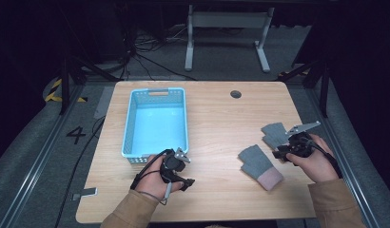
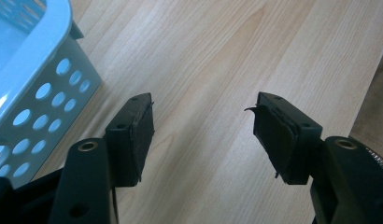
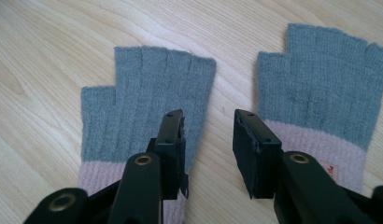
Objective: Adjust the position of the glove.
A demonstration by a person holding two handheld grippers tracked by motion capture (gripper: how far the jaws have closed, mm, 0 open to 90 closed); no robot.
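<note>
The blue perforated basket (image 1: 156, 121) is sitting toward the tabletop's (image 1: 217, 118) far left. The left gripper (image 1: 176, 172) is hovering by the near edge just beside it, jaws spread over bare wood. Two grey fingerless gloves (image 3: 147, 100) (image 3: 327, 88) are lying flat near the right edge, right gripper (image 3: 208, 123) hanging between them, jaws apart.

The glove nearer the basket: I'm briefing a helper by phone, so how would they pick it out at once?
On the wooden table, look right of the blue basket, where two grey fingerless gloves lie. The wanted glove lies nearer the front edge, clear of the right hand-held gripper. Unlike the other glove, its pink cuff shows whole.
</note>
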